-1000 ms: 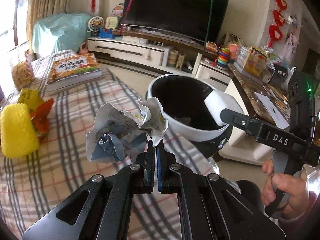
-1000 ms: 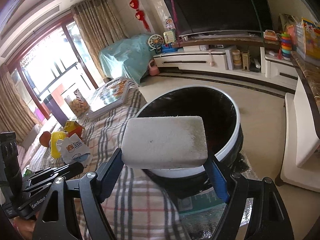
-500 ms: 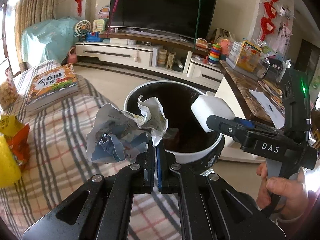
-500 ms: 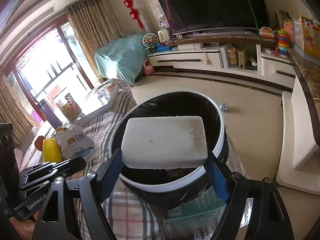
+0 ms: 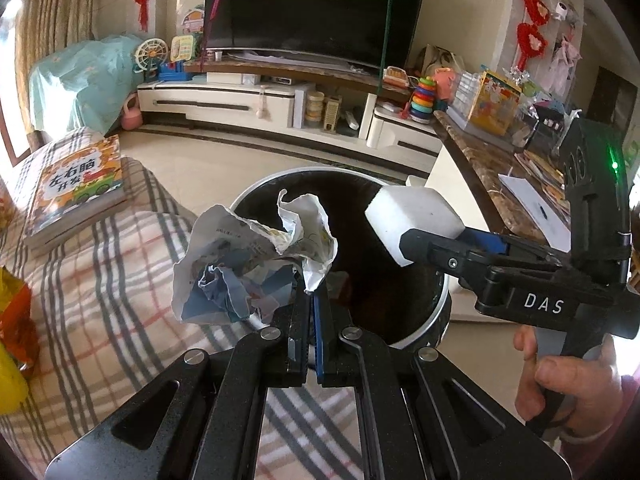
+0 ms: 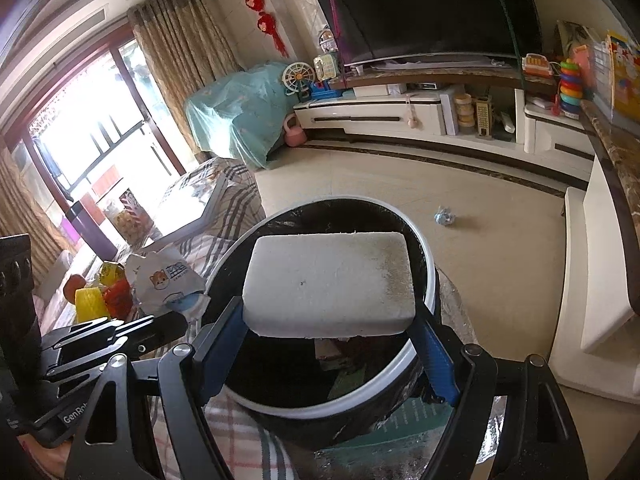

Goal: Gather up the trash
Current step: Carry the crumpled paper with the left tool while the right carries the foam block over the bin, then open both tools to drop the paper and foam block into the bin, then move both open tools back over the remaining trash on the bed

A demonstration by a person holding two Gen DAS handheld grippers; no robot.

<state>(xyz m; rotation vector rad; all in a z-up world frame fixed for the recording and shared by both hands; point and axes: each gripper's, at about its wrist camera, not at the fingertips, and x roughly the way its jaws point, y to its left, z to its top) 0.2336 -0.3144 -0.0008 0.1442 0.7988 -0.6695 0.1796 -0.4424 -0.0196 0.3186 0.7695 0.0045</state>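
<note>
My left gripper (image 5: pixel 311 300) is shut on a crumpled paper ball (image 5: pixel 248 264) and holds it at the near-left rim of a round black trash bin with a white rim (image 5: pixel 440 312). My right gripper (image 6: pixel 328 320) is shut on a white foam block (image 6: pixel 328 280) and holds it over the bin's opening (image 6: pixel 430 276). In the left wrist view the block (image 5: pixel 412 216) hangs above the bin's right side. In the right wrist view the paper ball (image 6: pixel 164 280) is left of the bin. Some trash lies inside the bin.
A plaid-covered table (image 5: pixel 120 300) lies to the left with a picture book (image 5: pixel 76 188), an orange packet (image 5: pixel 16 320) and a yellow object (image 6: pixel 90 304). A small crumpled scrap (image 6: pixel 445 216) lies on the floor. A TV cabinet (image 5: pixel 260 104) stands behind, a counter (image 5: pixel 500 184) at right.
Both grippers have moved toward the bin with their loads. The foam block now sits over the bin's opening and the paper ball has reached its rim.
</note>
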